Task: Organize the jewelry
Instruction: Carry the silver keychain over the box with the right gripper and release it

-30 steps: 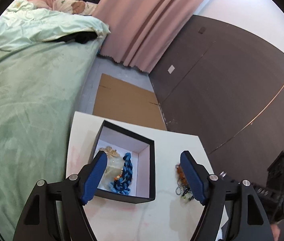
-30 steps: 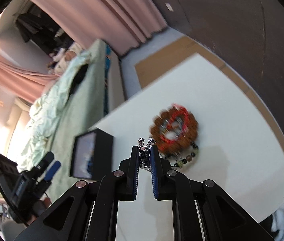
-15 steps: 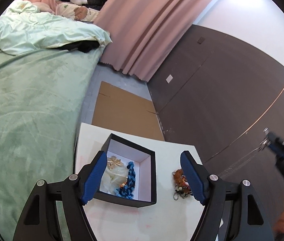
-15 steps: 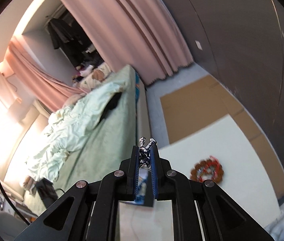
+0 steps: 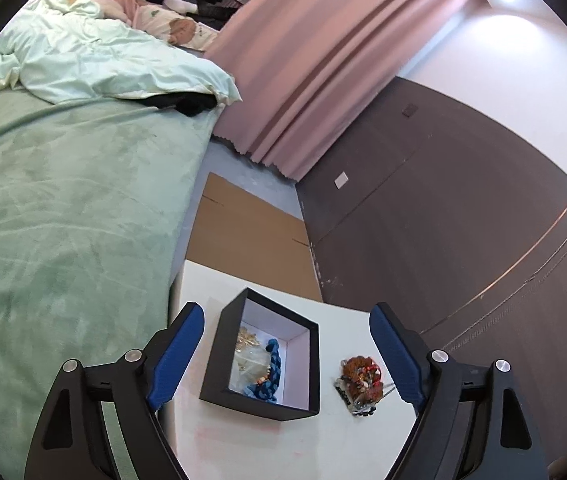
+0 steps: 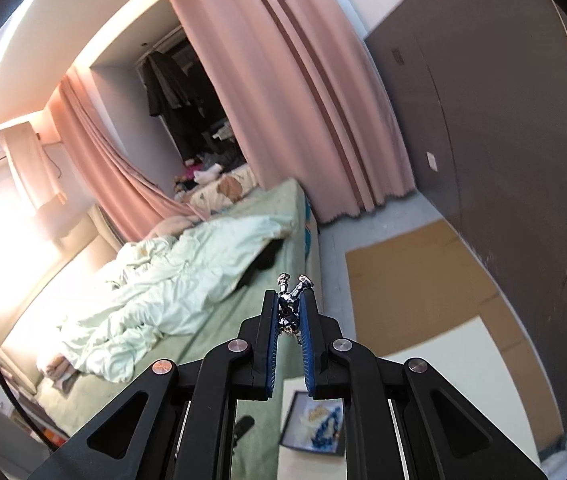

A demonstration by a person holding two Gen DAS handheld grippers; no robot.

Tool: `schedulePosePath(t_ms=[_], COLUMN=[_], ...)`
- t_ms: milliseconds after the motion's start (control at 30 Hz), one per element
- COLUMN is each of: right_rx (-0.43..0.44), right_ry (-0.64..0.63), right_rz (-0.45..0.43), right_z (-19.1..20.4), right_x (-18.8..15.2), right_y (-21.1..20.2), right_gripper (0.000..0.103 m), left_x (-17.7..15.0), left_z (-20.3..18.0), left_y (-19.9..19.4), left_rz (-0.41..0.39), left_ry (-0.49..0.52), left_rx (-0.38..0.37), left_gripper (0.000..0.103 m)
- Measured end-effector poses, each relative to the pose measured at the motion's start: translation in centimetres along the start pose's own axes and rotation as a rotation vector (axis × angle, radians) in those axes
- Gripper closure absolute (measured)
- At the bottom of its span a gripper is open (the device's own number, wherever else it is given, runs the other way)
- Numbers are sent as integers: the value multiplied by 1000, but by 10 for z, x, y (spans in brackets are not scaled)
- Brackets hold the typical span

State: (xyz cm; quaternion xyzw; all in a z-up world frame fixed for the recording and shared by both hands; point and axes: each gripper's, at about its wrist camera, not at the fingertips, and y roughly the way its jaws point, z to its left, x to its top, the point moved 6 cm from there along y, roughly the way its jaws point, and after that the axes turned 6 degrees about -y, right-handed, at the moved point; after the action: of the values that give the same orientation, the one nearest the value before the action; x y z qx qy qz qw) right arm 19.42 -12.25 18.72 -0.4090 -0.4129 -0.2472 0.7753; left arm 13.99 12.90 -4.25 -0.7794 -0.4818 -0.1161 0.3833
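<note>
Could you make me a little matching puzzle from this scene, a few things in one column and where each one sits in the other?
Things:
1. blue braided piece
2. silver chain
3. brown bead bracelets
4. black box

Places:
A. pinched in the right gripper, lifted
B. on the white table, between the left gripper fingers in its view
C. inside the box
D. on the table beside the box

Pairs: 1-C, 2-A, 3-D, 4-B

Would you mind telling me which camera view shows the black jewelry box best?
The left wrist view: the open black square jewelry box is seen whole, blue braided piece inside. The right wrist view shows only part of it, behind the right hand-held gripper.
</note>
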Motion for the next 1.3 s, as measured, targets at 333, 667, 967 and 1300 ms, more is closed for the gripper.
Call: schedulePosePath(t_ms=[333,667,967,1300], right_rx=[62,82,56,48], right_ry=[-43,-59,-14,39], right_rz=[-17,67,175,292], right_z=[50,64,34,-1], right_x=[24,-13,-61,-117], right_y=[10,57,108,154], right_gripper=[91,91,91,91], left_x=[16,22,21,19], left_z=[16,26,28,30], left_y=[-15,-19,-16,-8], left_rz=[-47,-56,-47,-25], left_ry=[-49,-78,-87,-89], left_rx=[1,0,8,16], left_gripper=[17,17,17,17])
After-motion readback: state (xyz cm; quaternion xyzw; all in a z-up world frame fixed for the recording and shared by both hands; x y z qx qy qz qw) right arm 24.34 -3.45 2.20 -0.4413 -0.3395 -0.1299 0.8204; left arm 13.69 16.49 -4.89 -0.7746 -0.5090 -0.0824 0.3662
